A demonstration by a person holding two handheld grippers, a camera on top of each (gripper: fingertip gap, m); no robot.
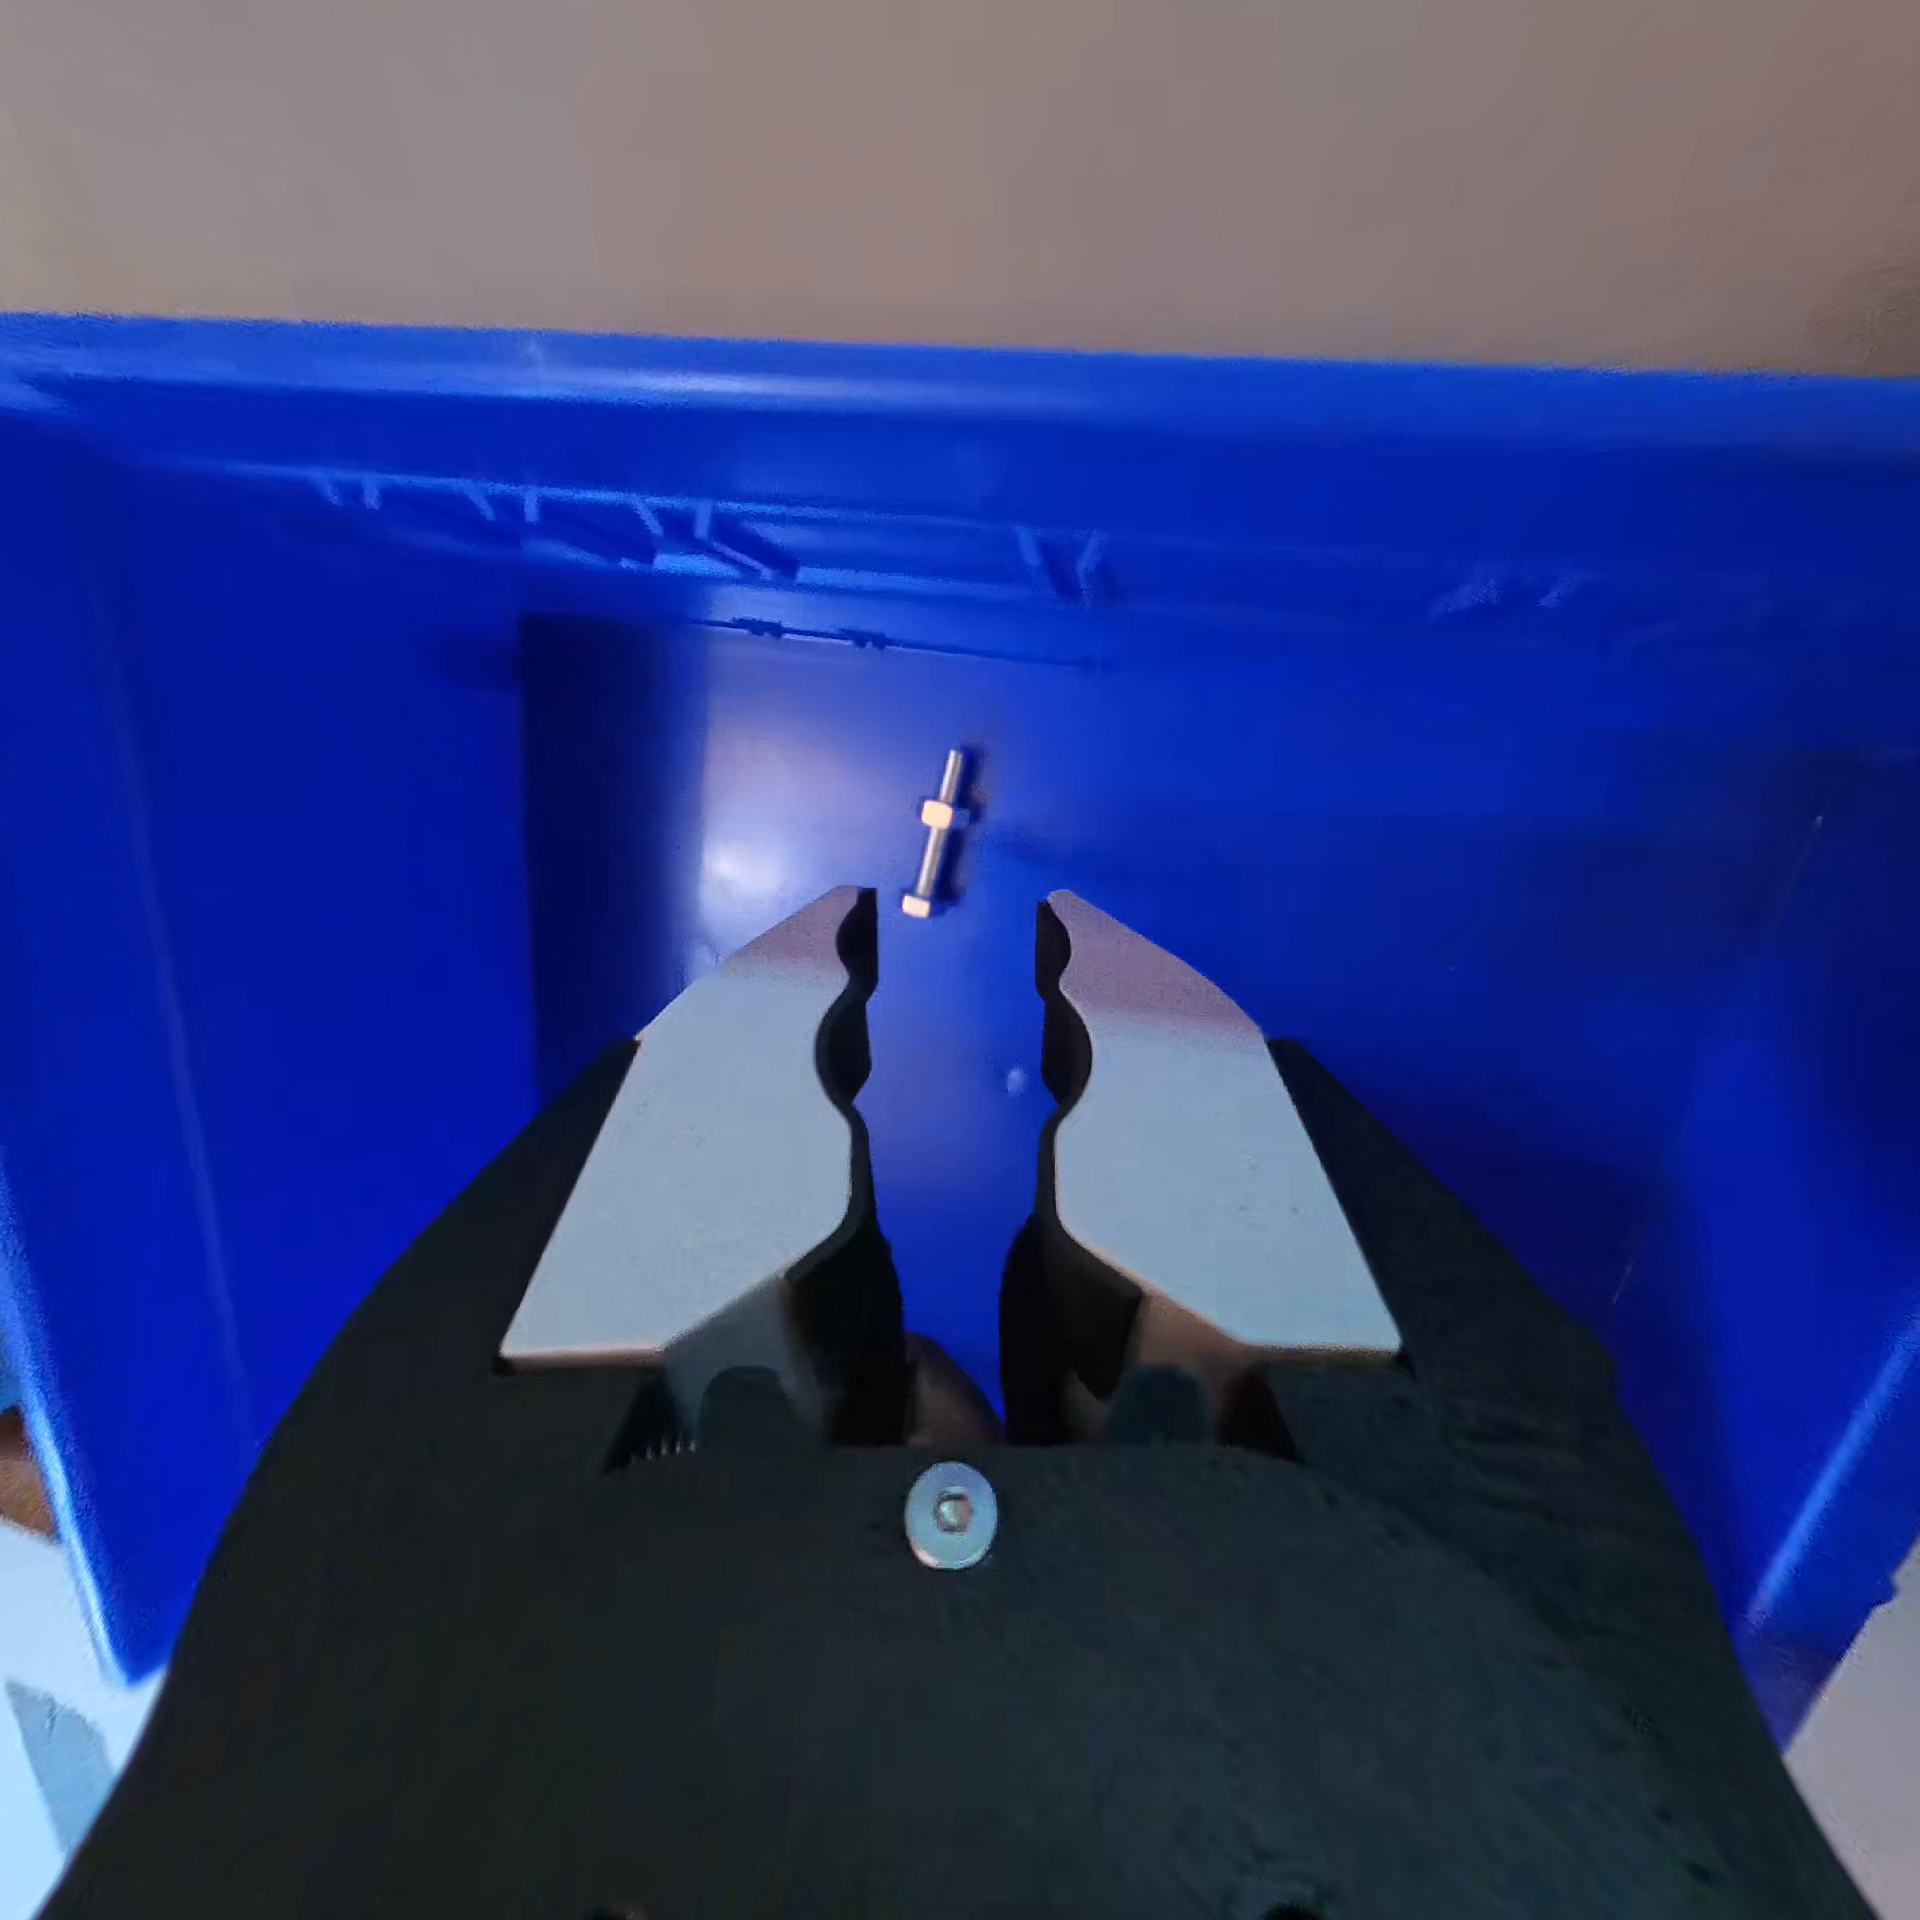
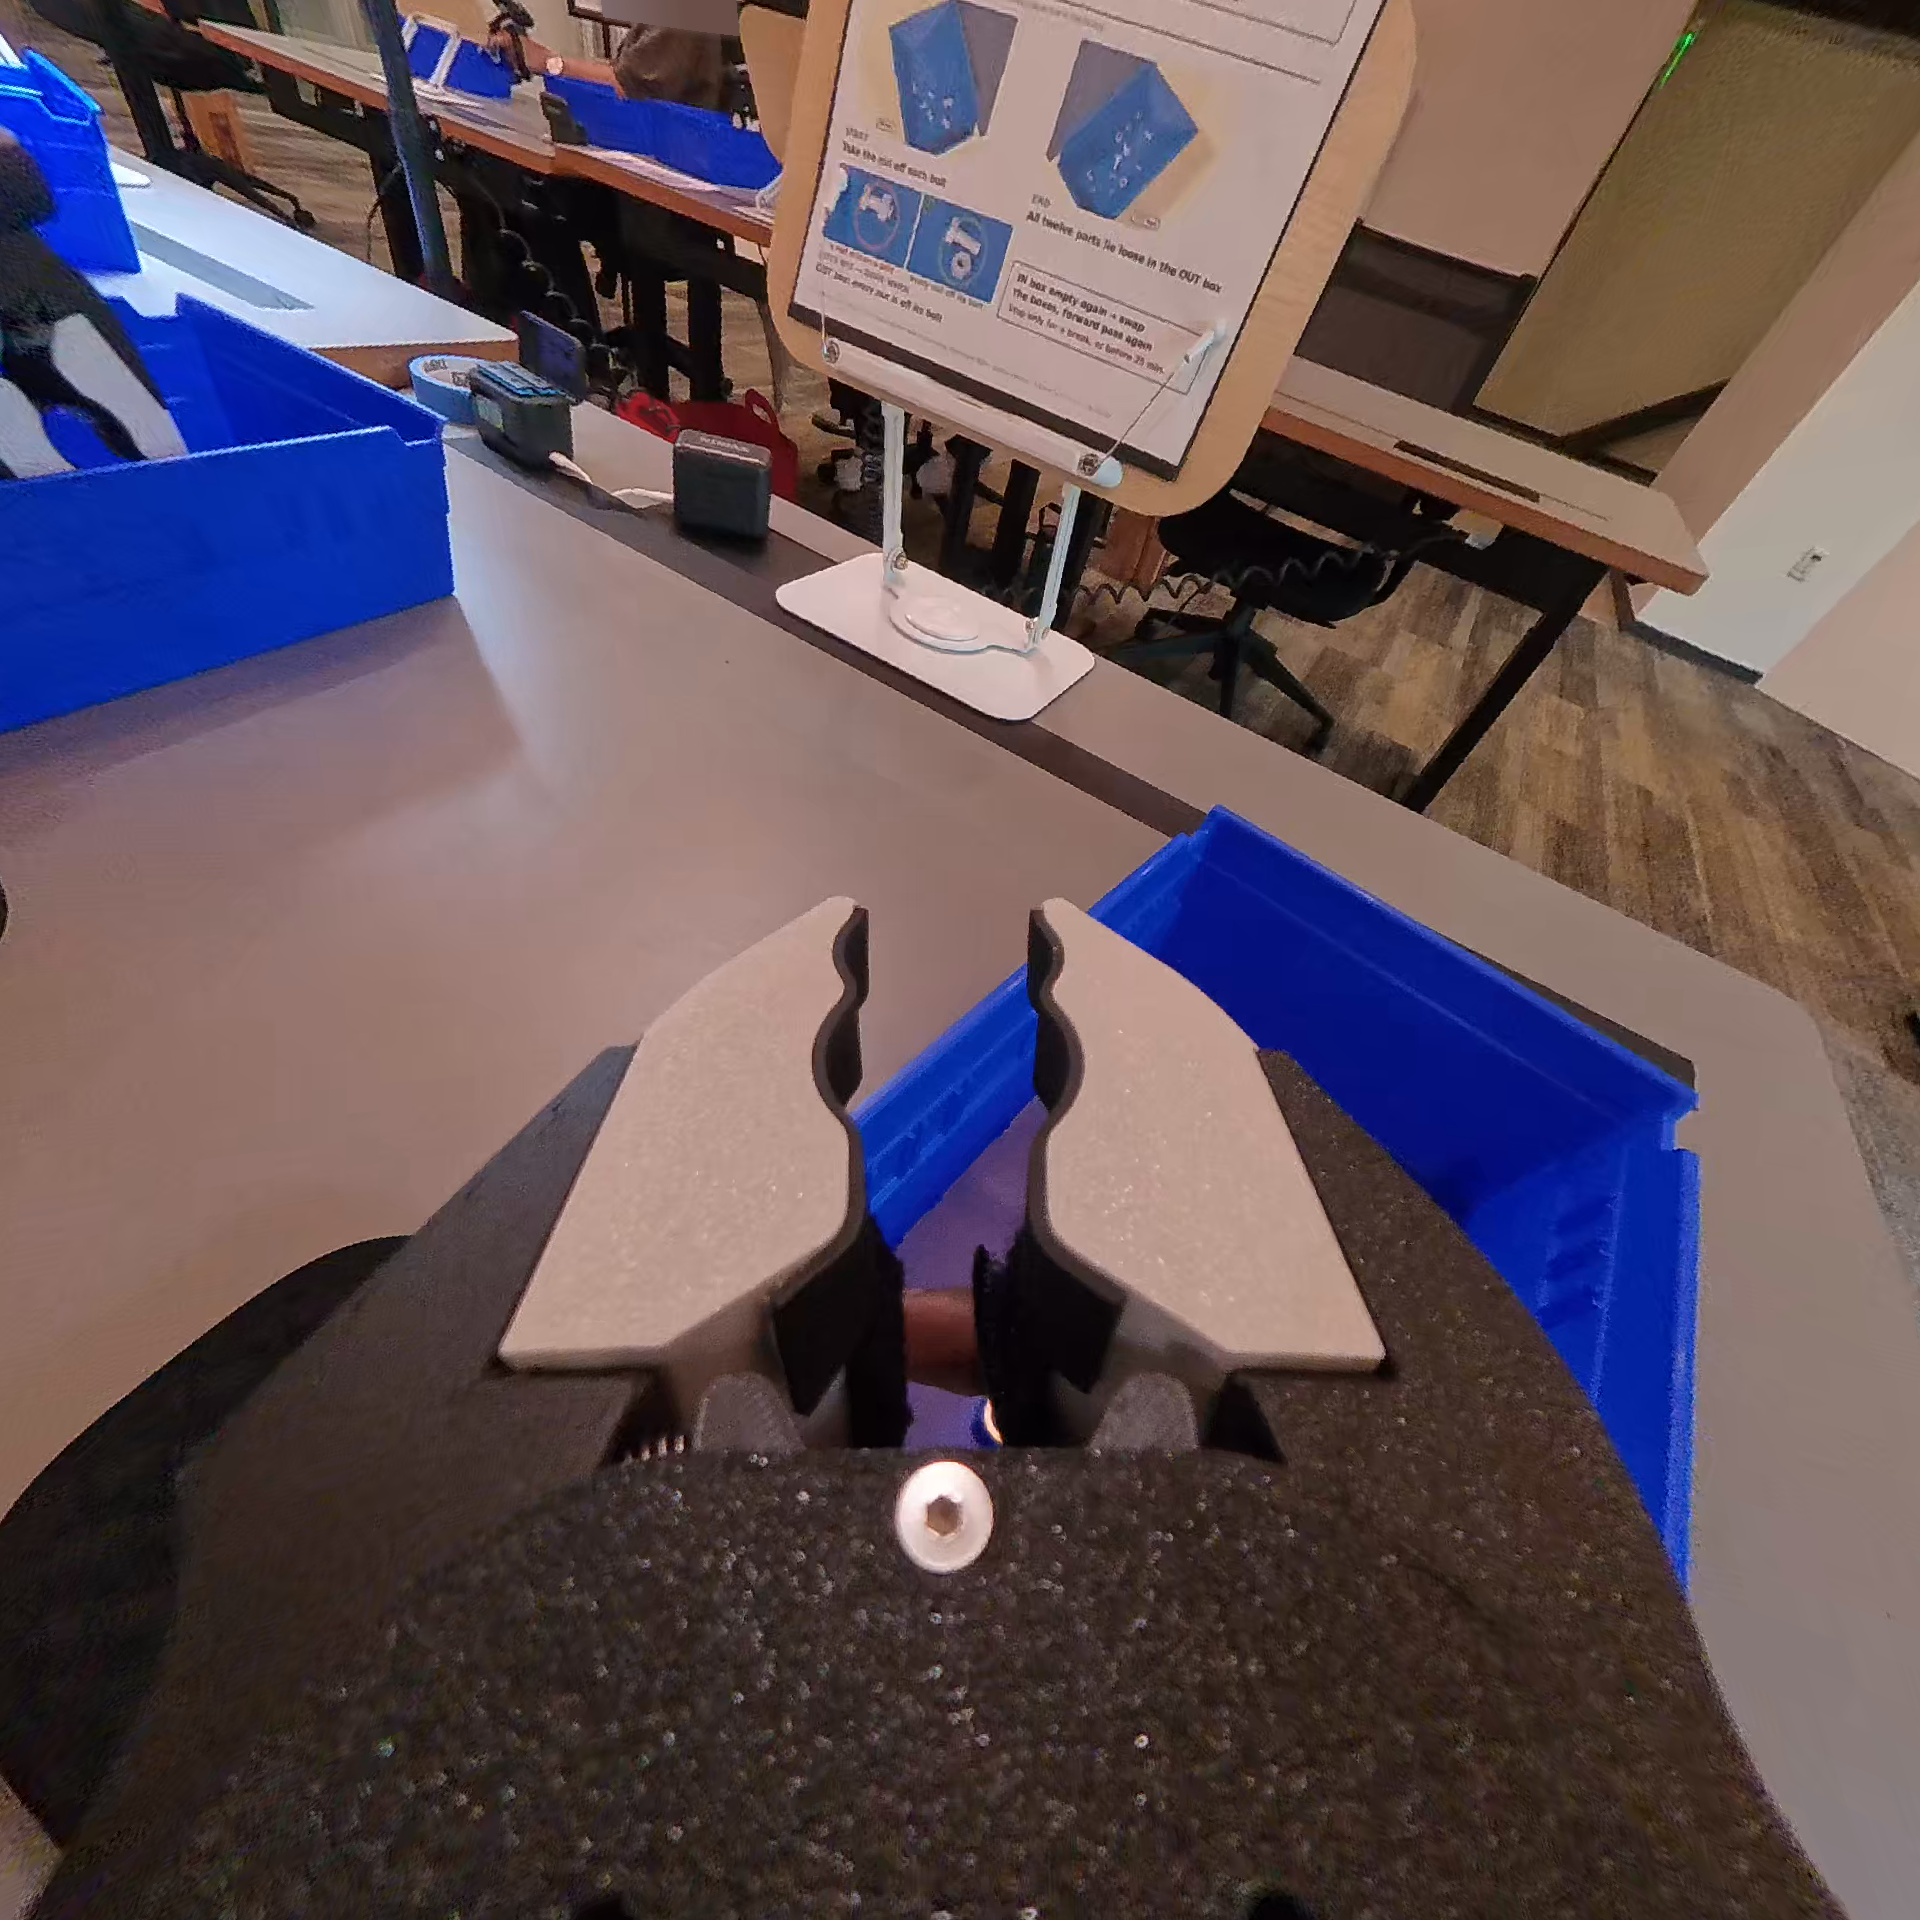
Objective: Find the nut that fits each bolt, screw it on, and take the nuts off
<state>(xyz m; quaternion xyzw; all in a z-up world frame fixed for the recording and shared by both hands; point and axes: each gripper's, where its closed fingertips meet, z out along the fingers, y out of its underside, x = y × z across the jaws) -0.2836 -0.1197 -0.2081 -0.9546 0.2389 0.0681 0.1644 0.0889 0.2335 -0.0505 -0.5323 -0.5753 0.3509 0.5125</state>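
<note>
Beyond right bin (image 2: pixel 1403 1049): instruction stand (image 2: pixel 1039 312).

Bright, soft indoor light; blurred, wide-angle-warped edges.

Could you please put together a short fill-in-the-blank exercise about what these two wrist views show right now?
1. The bolt lies on the floor of a bin whose colour is ____.
2. Partway along the bolt's shaft sits a single ____.
3. The left claw hangs above the bin floor with nothing between its fingers, so it is ____.
4. Beyond the right claw, an instruction sheet leans on a stand at the far edge of the ____.

Missing words: blue; nut; open; table
</note>
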